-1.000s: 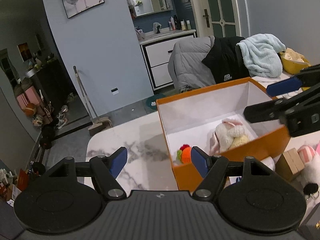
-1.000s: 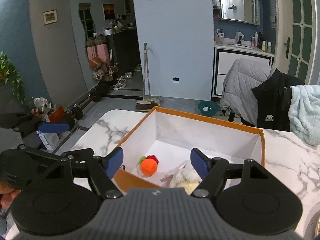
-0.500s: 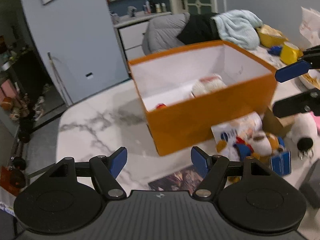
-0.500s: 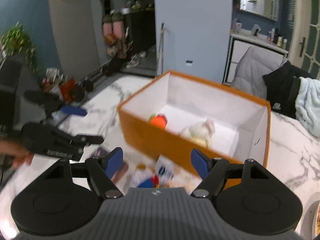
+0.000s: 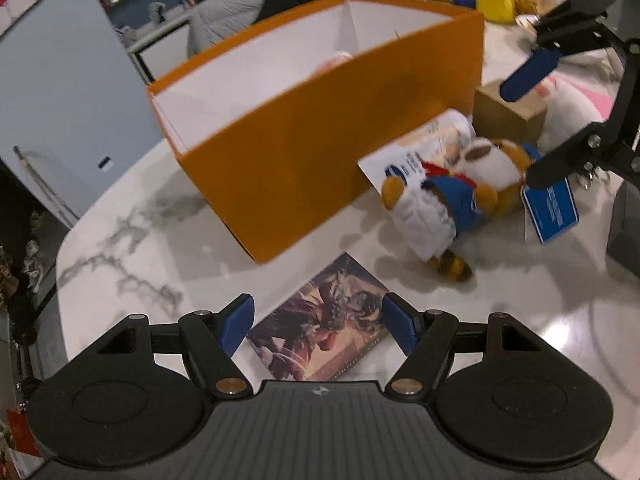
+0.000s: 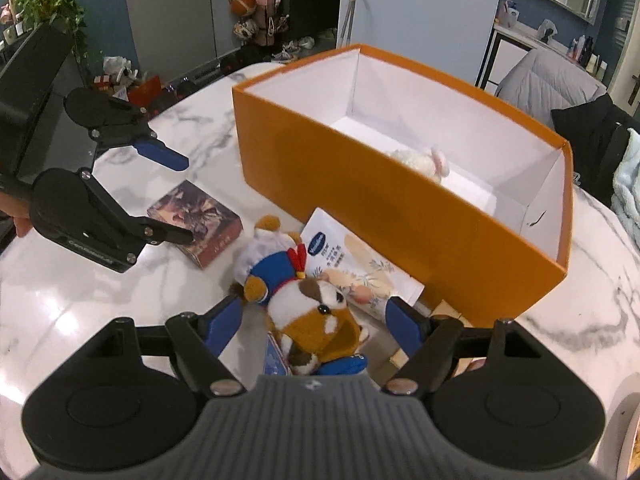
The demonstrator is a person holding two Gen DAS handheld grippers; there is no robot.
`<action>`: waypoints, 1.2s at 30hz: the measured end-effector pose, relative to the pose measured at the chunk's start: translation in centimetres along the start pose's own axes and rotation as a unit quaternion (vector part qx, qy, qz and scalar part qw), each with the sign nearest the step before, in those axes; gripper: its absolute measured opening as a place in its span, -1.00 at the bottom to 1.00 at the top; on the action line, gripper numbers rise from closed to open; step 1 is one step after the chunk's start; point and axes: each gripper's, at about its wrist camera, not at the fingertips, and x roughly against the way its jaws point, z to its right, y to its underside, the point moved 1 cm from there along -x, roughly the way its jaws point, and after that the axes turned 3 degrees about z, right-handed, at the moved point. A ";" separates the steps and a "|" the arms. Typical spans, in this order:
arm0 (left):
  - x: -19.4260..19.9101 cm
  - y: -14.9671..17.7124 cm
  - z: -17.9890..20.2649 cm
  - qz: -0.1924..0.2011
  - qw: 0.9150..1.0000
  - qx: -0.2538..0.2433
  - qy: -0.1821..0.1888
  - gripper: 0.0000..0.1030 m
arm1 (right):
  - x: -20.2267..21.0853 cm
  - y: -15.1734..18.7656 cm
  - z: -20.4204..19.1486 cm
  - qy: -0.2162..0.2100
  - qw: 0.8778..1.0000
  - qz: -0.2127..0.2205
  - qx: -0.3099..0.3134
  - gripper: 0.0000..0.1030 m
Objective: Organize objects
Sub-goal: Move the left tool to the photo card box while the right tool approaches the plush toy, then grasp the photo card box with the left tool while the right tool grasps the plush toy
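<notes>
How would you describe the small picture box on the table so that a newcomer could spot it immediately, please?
Find the orange box on the marble table. In front of its near corner, beside the plush toy, lies the picture box. It is the only flat, hard-edged item there, its top covered in dark fantasy artwork.

White marble-patterned table (image 6: 600,320), orange open box (image 6: 400,208) set on it, illustrated small box (image 6: 196,222) beside it, plush dog (image 6: 304,304) laid near a white printed pouch (image 6: 352,264), brown carton (image 5: 508,116) placed behind.
</notes>
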 end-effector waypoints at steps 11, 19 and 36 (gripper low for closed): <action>-2.1 0.3 -1.0 -0.024 0.995 -0.051 0.082 0.78 | -2.4 1.2 -0.3 -0.016 0.999 -0.035 0.009 0.56; -2.9 0.5 -2.1 -0.016 0.994 -0.032 0.103 0.85 | -3.2 1.7 -0.6 -0.027 0.998 -0.043 0.020 0.55; -3.0 1.6 -1.7 -0.066 0.989 0.044 0.121 0.90 | -2.1 1.8 -1.3 -0.062 0.994 -0.079 0.036 0.43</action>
